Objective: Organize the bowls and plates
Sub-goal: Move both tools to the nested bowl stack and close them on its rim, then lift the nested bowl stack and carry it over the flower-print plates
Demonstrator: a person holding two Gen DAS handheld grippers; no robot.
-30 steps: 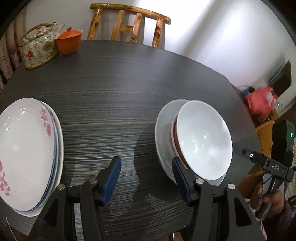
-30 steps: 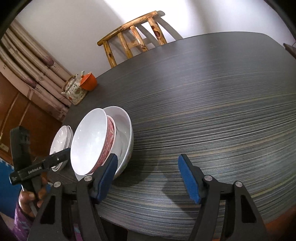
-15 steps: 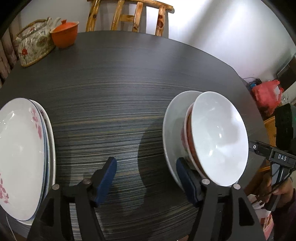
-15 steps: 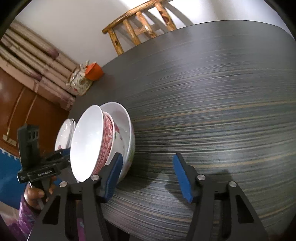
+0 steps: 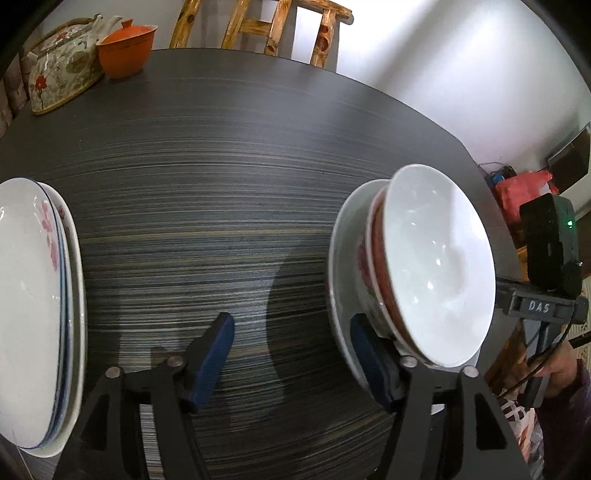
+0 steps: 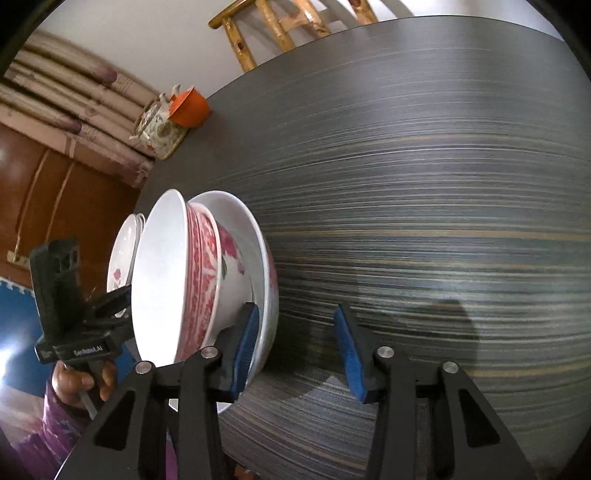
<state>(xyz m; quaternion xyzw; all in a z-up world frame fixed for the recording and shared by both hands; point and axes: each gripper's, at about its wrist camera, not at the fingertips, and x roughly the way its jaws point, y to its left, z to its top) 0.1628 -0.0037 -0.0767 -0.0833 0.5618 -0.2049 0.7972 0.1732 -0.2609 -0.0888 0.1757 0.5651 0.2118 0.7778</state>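
Three nested bowls stand on the dark table: a plain white bowl (image 5: 439, 273) on top, a red-patterned bowl (image 6: 201, 291) under it and a flowered white bowl (image 6: 260, 254) at the bottom. A stack of flowered plates (image 5: 33, 306) sits at the left. My left gripper (image 5: 293, 354) hangs low over bare table between plates and bowls, jaws closing, nothing between them; its right finger (image 5: 369, 362) is beside the bottom bowl's rim. My right gripper (image 6: 295, 347) is on the bowls' other side, jaws closing on nothing, its left finger (image 6: 245, 347) against the bottom bowl's wall.
A floral teapot (image 5: 62, 74) and an orange lidded cup (image 5: 127, 48) stand at the table's far corner, with a wooden chair (image 5: 266, 26) behind. A red bag (image 5: 521, 192) lies on the floor beyond the table edge. A hand (image 6: 79, 380) holds the left gripper's handle.
Both grippers came down and in toward the bowl stack, which now looks larger. The right jaws narrowed and swung so the left finger reaches the bottom bowl.
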